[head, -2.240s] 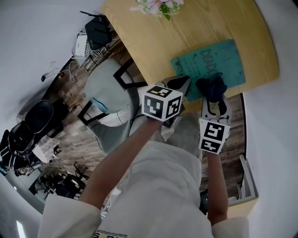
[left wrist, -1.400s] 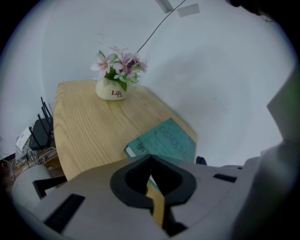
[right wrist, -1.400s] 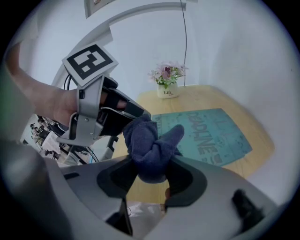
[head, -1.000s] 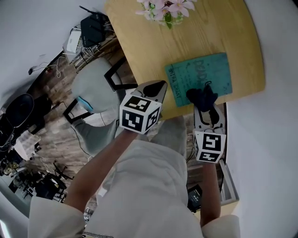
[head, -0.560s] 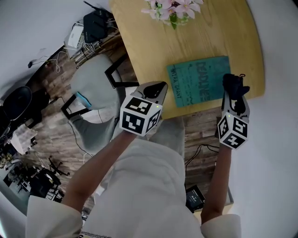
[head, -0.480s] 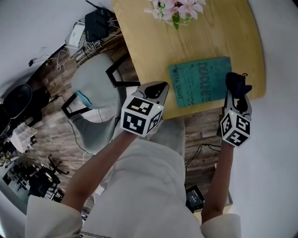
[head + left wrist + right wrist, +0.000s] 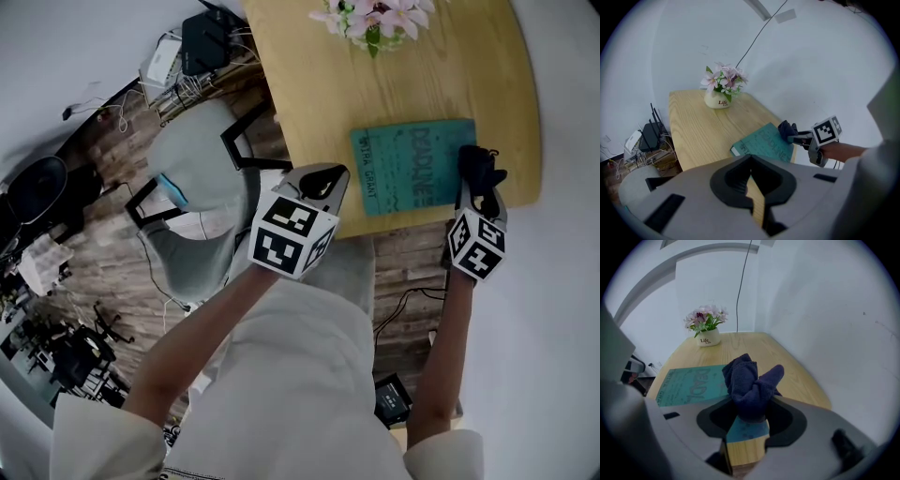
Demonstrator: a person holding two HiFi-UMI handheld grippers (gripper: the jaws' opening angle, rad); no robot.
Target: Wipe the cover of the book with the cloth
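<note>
A teal book (image 7: 408,167) lies flat near the front edge of the wooden table (image 7: 309,84). My right gripper (image 7: 478,190) is shut on a dark navy cloth (image 7: 476,167), which sits at the book's right end. In the right gripper view the bunched cloth (image 7: 750,380) stands up between the jaws, with the book (image 7: 689,380) spreading to the left beneath it. My left gripper (image 7: 323,180) hovers at the table's front edge, left of the book, jaws shut with nothing between them. The left gripper view shows the book (image 7: 764,140) and the cloth (image 7: 786,129) ahead on the right.
A white pot of pink flowers (image 7: 375,14) stands at the table's far side. A grey chair (image 7: 197,169) sits left of the table, with a black router (image 7: 211,37) and cables on the floor beyond. White walls border the table's right and far sides.
My right gripper has carried the cloth from the book's front middle to its right end. The left gripper has stayed by the table's front edge.
</note>
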